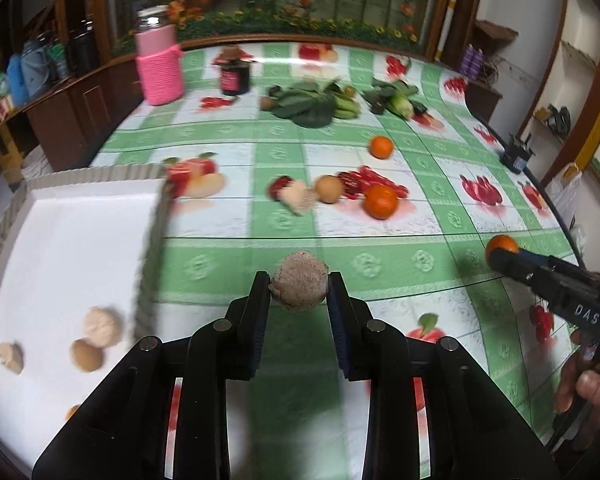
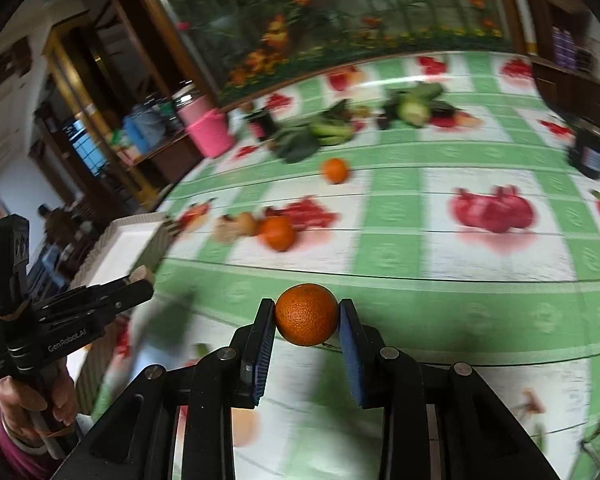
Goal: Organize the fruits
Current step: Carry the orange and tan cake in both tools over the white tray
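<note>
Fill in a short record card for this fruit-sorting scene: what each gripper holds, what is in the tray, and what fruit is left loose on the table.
left gripper: shut on a rough pinkish-brown fruit
right gripper: shut on an orange
white tray: holds a few small tan and brown fruits
loose on tablecloth: two oranges, a tan round fruit
far end of table: leafy greens, pink-sleeved jar
</note>
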